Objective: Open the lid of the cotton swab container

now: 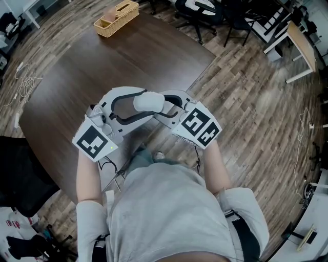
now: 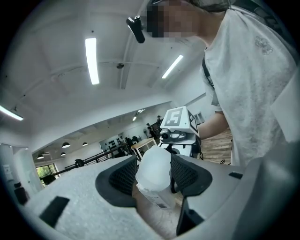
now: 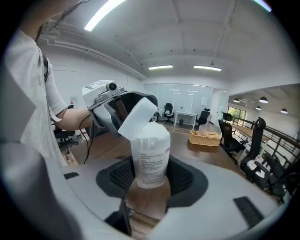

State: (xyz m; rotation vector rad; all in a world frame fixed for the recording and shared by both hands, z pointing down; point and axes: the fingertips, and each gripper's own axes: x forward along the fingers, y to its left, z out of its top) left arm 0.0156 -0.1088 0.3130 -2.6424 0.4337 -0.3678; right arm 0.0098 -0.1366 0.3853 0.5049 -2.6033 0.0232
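Forearms [image 1: 87, 174] of a person in a grey shirt [image 1: 164, 210] bring 2 handheld grippers together over a dark wooden table [image 1: 102, 61]. The right gripper [image 3: 150, 176] is clamped on the upright cotton swab container [image 3: 150, 164], held clear of the tabletop. The left gripper [image 2: 153, 176], jaws wide, pinches its white lid [image 3: 137, 116], tipped open over the swabs. A wicker basket [image 1: 117, 18] sits at the far edge.

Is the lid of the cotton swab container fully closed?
No, the lid is tilted up off the container, exposing the swabs.

Open office: desks [image 1: 300, 45], swivel chairs [image 1: 197, 10]
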